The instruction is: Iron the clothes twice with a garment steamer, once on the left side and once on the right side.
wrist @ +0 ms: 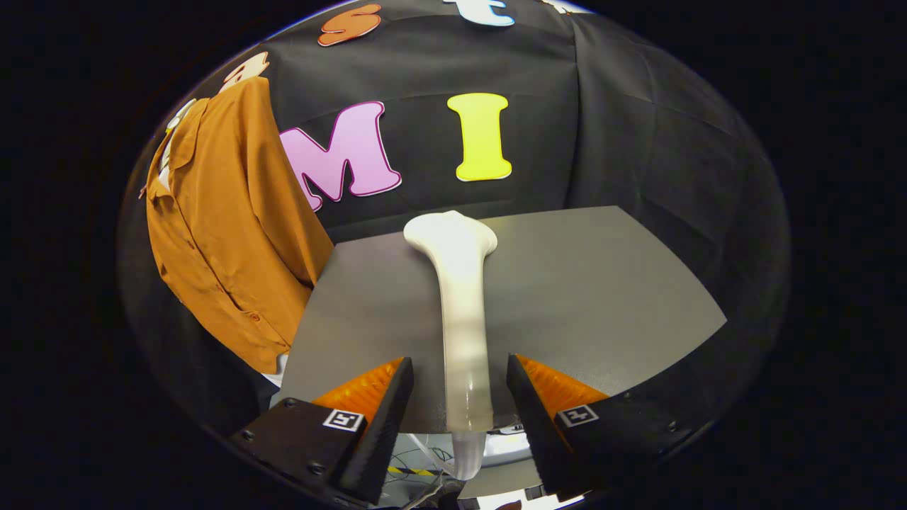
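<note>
A white garment steamer (460,283) lies lengthwise on the grey table (602,283). Its wide head points away from me toward the booth wall, and its handle end reaches past the table's near edge. My gripper (459,360) is open and straddles the lower handle, with a gap between the handle and each finger. An orange-brown shirt (227,227) hangs upright beyond the table's far left corner, its button placket facing the table. The shirt's lower hem drops below the tabletop level.
The black booth wall stands close behind the table and wraps around on the right. Below the near table edge, some cables and a strip of yellow-and-black tape (411,471) show on the floor.
</note>
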Demonstrator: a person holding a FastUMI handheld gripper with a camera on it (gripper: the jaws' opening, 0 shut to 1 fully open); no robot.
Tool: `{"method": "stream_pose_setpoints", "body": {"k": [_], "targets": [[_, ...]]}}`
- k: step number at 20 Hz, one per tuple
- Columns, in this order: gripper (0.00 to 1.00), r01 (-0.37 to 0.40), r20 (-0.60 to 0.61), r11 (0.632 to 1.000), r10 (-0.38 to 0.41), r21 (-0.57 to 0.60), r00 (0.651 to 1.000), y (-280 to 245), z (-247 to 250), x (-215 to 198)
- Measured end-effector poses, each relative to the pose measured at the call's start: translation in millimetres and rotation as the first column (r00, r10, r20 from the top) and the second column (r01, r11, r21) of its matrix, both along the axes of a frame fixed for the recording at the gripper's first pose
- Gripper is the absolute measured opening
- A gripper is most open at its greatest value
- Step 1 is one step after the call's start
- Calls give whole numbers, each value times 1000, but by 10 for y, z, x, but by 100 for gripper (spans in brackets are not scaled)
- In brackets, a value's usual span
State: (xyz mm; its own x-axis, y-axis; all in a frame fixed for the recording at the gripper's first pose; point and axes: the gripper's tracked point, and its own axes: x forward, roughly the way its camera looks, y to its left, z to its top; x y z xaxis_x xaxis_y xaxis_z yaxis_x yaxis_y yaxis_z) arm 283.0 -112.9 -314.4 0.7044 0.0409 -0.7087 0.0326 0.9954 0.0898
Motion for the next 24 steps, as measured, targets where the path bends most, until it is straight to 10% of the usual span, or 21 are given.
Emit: {"method": "stream_pose_setpoints", "body": {"k": [3,9,20,24], "targets": [[52,-5,-18,999,4,-41,1000,-48,-96,81],[24,-9,81,1000,10,-15,997,-49,-58,117],[23,119,514,991,-70,-64,855,225,1514,-419],[23,50,591,997,-9,-54,807,936,1812,-616]]}}
